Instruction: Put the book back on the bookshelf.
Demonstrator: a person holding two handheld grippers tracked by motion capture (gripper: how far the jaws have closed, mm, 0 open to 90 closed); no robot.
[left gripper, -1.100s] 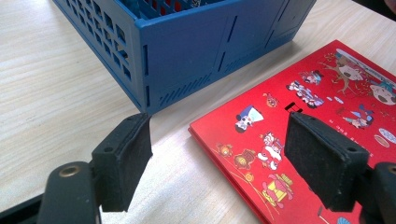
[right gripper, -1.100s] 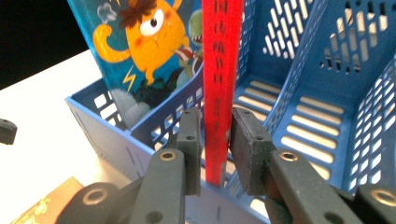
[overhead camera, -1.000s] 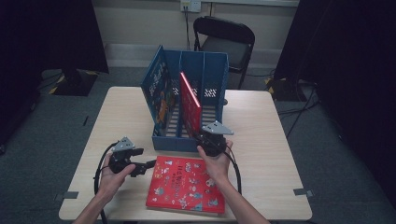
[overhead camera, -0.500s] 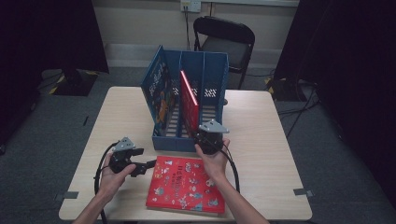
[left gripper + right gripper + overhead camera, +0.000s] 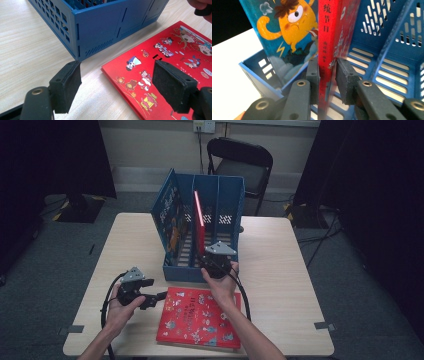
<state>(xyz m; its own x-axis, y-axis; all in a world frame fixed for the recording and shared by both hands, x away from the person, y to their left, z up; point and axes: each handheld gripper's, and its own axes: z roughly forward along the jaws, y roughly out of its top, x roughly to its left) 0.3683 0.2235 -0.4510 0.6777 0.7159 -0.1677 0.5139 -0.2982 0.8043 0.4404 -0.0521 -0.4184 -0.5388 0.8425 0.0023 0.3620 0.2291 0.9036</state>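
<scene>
Standing the red book (image 5: 327, 37) in the blue rack's (image 5: 220, 195) middle slot, my right gripper (image 5: 327, 75) clamps its spine, jaws just easing. My left gripper (image 5: 117, 85) gapes wide and empty near the flat red book (image 5: 200, 317) waiting to be filed.

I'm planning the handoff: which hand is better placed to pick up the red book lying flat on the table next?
Left. The left gripper hangs open right at the flat red book's near corner, nothing between its jaws. The right gripper is at the upright red book in the blue rack, jaws just easing open.
</scene>
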